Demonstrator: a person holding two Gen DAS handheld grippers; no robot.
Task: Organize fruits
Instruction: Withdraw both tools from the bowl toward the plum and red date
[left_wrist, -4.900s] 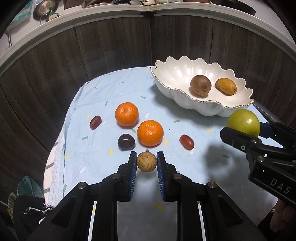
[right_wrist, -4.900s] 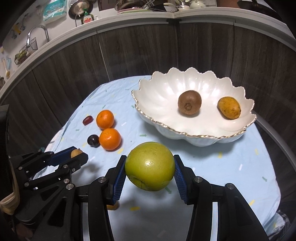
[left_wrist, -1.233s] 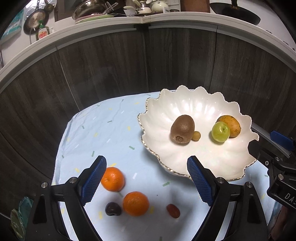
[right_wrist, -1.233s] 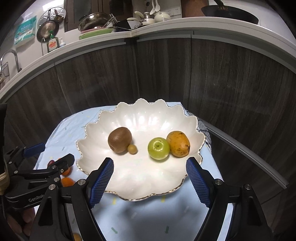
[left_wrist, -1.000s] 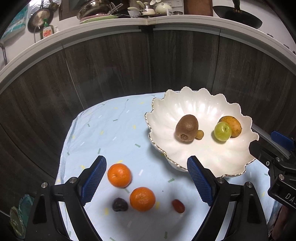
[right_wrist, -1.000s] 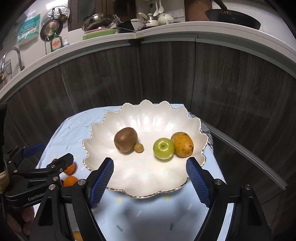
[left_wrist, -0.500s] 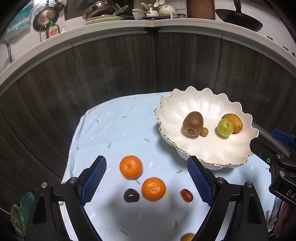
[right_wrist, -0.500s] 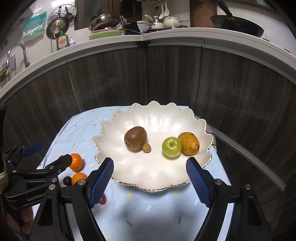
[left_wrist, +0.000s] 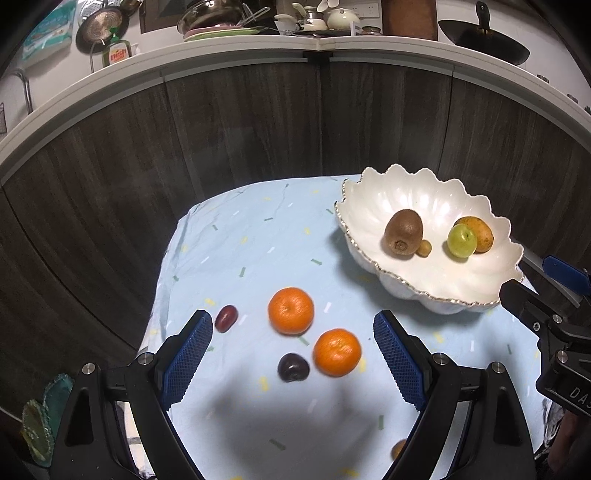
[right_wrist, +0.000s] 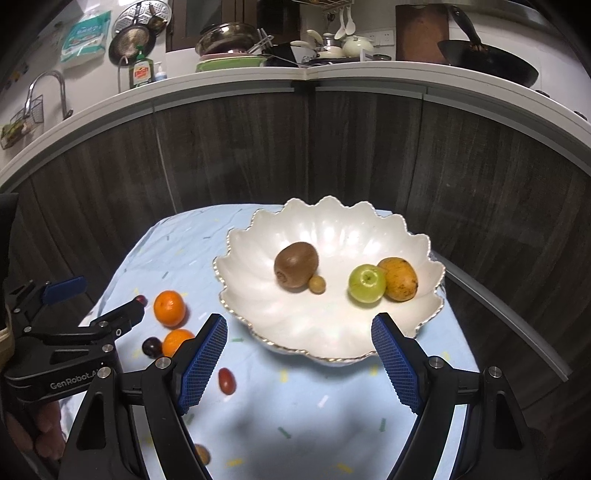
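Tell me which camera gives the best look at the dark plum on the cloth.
The left wrist view: the dark plum lies unobstructed between the open gripper's fingers, beside an orange. The right wrist view shows it smaller, near the frame's left.

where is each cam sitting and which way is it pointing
Left wrist: on the left gripper, angled down at two oranges on the blue cloth; own open fingers show, right gripper at right edge.
Right wrist: on the right gripper, angled down at the white scalloped bowl; own open fingers show, left gripper and a hand at left.
Shared: the bowl, its kiwi, green apple, the oranges.
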